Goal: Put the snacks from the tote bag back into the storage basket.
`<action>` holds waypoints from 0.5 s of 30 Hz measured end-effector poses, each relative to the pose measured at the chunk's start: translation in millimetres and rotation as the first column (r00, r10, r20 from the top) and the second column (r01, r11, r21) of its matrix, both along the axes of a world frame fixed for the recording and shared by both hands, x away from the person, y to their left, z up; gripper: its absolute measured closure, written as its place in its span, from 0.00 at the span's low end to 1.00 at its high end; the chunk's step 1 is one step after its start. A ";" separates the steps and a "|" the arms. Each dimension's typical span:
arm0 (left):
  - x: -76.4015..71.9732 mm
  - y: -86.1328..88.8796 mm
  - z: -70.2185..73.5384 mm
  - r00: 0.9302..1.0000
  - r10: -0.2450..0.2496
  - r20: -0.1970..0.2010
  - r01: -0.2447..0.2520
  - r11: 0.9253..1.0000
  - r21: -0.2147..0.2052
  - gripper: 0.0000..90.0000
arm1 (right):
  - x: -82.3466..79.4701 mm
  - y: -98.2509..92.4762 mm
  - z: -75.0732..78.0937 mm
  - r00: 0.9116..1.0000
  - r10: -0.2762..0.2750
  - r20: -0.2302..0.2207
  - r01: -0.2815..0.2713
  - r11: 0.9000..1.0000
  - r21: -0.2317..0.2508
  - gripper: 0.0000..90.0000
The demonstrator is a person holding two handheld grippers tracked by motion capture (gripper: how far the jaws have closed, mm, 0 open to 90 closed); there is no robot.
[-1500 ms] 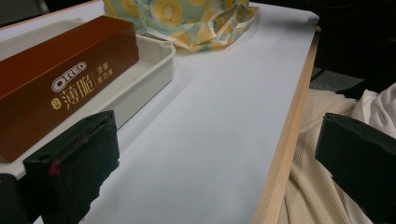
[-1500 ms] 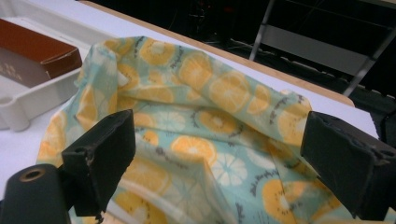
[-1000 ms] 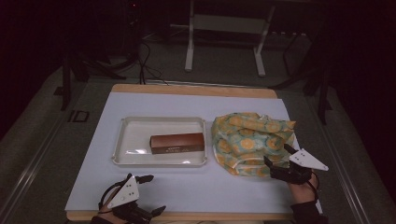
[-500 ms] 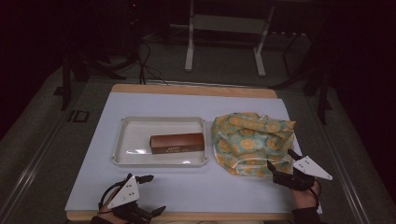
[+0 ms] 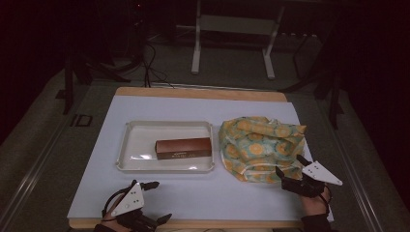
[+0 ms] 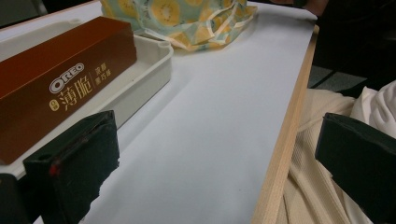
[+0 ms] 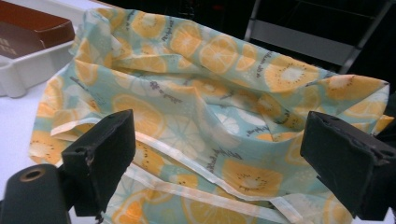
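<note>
High view: right gripper (image 5: 291, 167), jaws spread, nothing held, sits at the near-right edge of the citrus-print bag (image 5: 261, 147); the bag's inside is hidden by crumpled folds. Left gripper (image 5: 155, 201), also spread and empty, sits at the table's near edge w/ its hand cut off by the frame. White tray (image 5: 135, 145) w/ brown box (image 5: 183, 148) lies left of the bag.

Left gripper view: Oreo box partly blocked by one jaw.

Right gripper view: bag between the jaws, untouched; tray corner cropped.

The box (image 5: 183, 148) lies in the tray (image 5: 130, 145), with the bag (image 5: 258, 147) just right of it on the table (image 5: 203, 193)
</note>
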State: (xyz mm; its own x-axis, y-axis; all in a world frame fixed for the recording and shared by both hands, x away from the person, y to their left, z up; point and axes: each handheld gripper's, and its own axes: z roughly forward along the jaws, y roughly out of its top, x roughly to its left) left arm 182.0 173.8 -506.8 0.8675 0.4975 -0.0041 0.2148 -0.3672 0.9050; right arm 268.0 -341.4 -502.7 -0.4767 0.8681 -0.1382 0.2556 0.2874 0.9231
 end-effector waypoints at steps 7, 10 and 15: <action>0.0 0.2 0.1 1.000 0.000 0.000 0.000 1.000 -0.003 0.00 | 0.2 1.1 -0.3 1.000 0.008 0.002 -0.007 1.000 -0.018 0.12; 0.0 -0.1 0.0 1.000 -0.001 -0.001 0.001 1.000 -0.001 0.00 | 0.7 1.2 -0.9 1.000 0.010 0.000 -0.010 1.000 -0.015 0.11; -0.1 0.2 0.1 1.000 0.000 0.001 0.000 1.000 -0.003 0.00 | 0.7 0.4 -0.4 1.000 0.019 0.006 -0.019 1.000 -0.017 0.14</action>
State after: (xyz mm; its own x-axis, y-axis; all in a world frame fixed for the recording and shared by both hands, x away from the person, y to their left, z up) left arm 181.9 174.0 -506.7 0.8673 0.4978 -0.0044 0.2136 -0.3641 0.9065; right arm 268.7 -341.0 -503.1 -0.4923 0.8564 -0.1556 0.2445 0.3076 0.9196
